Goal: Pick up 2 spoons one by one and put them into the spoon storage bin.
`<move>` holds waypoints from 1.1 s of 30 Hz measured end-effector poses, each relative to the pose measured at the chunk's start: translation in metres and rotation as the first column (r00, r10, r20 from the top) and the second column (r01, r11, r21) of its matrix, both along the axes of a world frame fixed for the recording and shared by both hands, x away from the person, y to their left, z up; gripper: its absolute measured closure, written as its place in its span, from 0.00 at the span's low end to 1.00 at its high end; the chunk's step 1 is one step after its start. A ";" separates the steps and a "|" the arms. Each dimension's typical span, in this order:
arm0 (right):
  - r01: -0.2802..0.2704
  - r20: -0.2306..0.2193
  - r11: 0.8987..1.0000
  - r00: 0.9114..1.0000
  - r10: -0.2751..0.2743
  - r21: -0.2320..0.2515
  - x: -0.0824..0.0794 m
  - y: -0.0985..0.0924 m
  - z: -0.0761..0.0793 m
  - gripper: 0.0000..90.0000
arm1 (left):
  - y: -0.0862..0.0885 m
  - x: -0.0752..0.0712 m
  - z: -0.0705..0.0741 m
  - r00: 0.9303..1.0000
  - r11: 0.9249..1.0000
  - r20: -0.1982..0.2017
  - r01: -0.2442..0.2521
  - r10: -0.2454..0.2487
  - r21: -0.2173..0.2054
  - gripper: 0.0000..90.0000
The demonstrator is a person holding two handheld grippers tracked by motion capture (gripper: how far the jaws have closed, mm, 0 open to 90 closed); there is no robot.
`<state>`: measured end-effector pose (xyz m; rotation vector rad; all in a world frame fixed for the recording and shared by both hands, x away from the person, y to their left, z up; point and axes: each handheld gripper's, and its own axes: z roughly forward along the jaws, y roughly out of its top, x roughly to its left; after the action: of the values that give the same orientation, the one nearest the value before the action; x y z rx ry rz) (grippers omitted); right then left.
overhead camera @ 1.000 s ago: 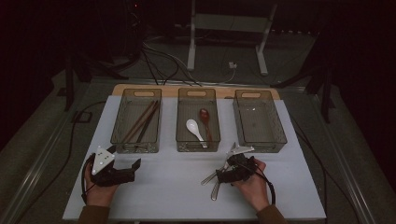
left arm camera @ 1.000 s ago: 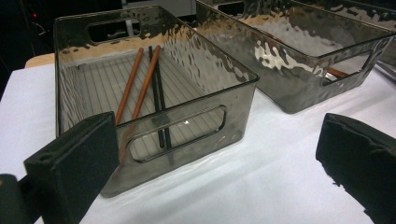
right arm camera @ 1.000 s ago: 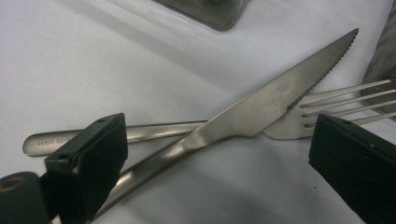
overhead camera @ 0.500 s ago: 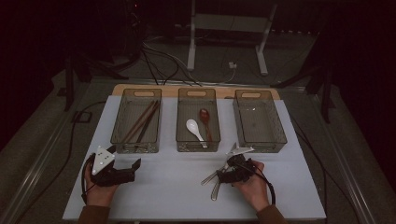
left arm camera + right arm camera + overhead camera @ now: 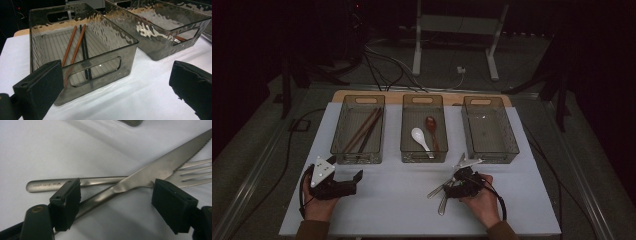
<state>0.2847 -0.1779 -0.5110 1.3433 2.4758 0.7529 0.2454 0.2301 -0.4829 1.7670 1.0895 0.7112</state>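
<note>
You are lowering your right gripper over a knife and a fork that are lying crossed on the white table, low and right of centre in the high view — the knife on top, its serrated blade running toward the upper right of the right gripper view. The jaws have just been closing and are now standing either side of the crossing, both pieces between them but neither pad pressing yet, so nothing is being gripped. Straddling the crossing is likely risky: the pads may be catching both handles at once rather than the knife alone. Your left gripper is resting at the lower left of the high view, jaws wide apart and empty, apparently waiting its turn and facing the left bin, where the chopsticks are lying lengthwise. The middle bin is holding a white spoon and a brown spoon — the right bin, upper right of the cutlery, is looking free for metalware, which would explain why you are working just below it.
</note>
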 end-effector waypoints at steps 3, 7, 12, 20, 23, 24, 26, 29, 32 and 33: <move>-0.011 -0.005 1.000 1.000 0.011 -0.001 -0.001 0.001 0.000 0.30 | 0.000 0.000 0.000 1.000 1.000 0.000 0.000 0.000 0.000 0.01; -0.010 -0.012 1.000 1.000 0.010 -0.009 -0.002 0.003 0.000 0.31 | 0.000 0.000 0.000 1.000 1.000 0.000 0.001 -0.001 0.000 0.01; -0.014 -0.018 1.000 1.000 0.013 -0.020 -0.002 0.004 0.001 0.31 | 0.000 0.000 0.000 1.000 1.000 0.000 0.001 -0.001 0.000 0.01; -0.030 -0.020 0.997 0.999 0.028 -0.069 -0.003 0.008 0.002 0.35 | 0.000 0.000 0.000 1.000 1.000 0.000 0.000 0.000 0.000 0.01; -0.037 -0.026 0.996 0.999 0.035 -0.077 -0.003 0.006 0.003 0.42 | 0.000 0.000 0.000 1.000 1.000 -0.001 0.000 0.000 0.001 0.01; -0.044 -0.028 0.996 0.999 0.042 -0.078 -0.003 0.005 0.004 0.44 | 0.000 0.000 0.000 1.000 1.000 -0.001 -0.001 0.001 0.000 0.01; -0.052 -0.030 0.995 0.998 0.050 -0.080 -0.003 0.003 0.005 0.49 | 0.000 0.000 0.000 1.000 1.000 -0.001 -0.001 0.001 0.000 0.01; -0.064 -0.033 0.995 0.998 0.061 -0.081 -0.003 -0.001 0.006 0.54 | 0.000 0.000 0.000 1.000 1.000 -0.002 0.000 0.000 0.003 0.01; -0.074 -0.036 0.994 0.997 0.071 -0.085 -0.003 -0.004 0.007 0.61 | 0.000 0.000 0.000 1.000 1.000 -0.002 0.001 -0.001 0.004 0.01; -0.077 -0.038 0.993 0.997 0.074 -0.087 -0.003 -0.006 0.007 0.63 | 0.000 0.000 0.000 1.000 1.000 -0.002 0.001 -0.001 0.003 0.01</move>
<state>0.2815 -0.1838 -0.5038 1.2489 2.5675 0.6323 0.2455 0.2299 -0.4832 1.7711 1.0895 0.7109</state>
